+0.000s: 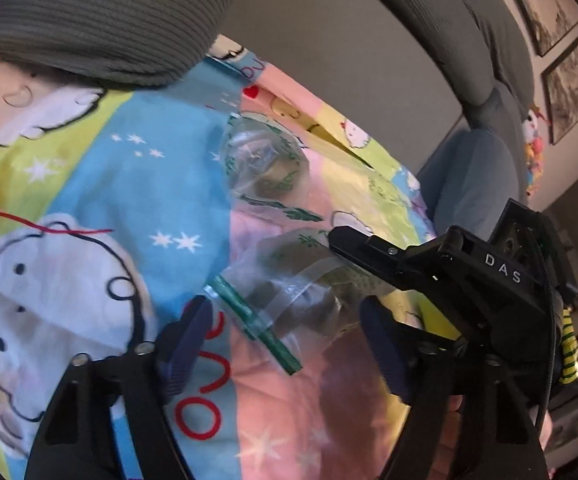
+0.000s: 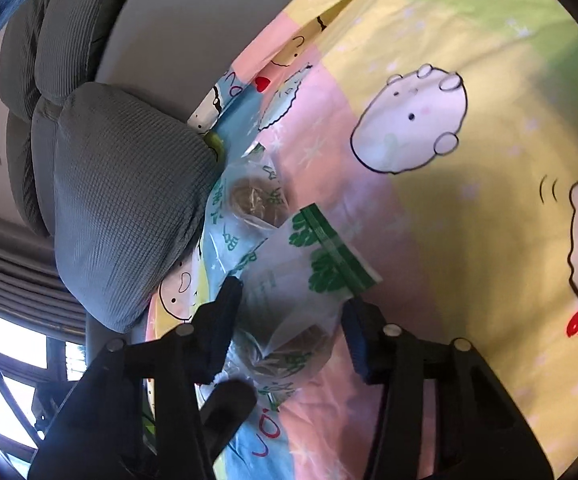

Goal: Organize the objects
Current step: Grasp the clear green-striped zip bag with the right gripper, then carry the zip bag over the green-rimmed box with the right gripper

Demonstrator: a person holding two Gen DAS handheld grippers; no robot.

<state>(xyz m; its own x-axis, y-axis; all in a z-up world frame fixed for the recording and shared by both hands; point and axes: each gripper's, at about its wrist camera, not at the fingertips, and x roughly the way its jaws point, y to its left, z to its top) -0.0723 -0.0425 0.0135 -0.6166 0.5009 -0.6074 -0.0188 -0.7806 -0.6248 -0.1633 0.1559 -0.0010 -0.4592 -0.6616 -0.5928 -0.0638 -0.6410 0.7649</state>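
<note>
Two clear zip bags with green leaf print lie on a cartoon blanket [image 1: 101, 168]. The near bag [image 2: 289, 280] holds a brownish round lump and sits between my right gripper's [image 2: 289, 328] blue pads, which close against its sides. In the left wrist view, my right gripper [image 1: 349, 264] reaches in from the right over that same bag [image 1: 289, 292]. My left gripper [image 1: 285, 328] stands open around the bag's green zip end [image 1: 257, 320], its pads clear of it. The second bag [image 1: 261, 160] [image 2: 249, 200] lies farther off, beside a grey cushion.
A grey ribbed cushion [image 1: 89, 20] [image 2: 129, 200] rests on the blanket's far edge against a pale headboard [image 1: 349, 60]. A blue-grey pillow [image 1: 469, 176] and framed pictures [image 1: 569, 80] are at the right. A window [image 2: 1, 360] shows at the lower left.
</note>
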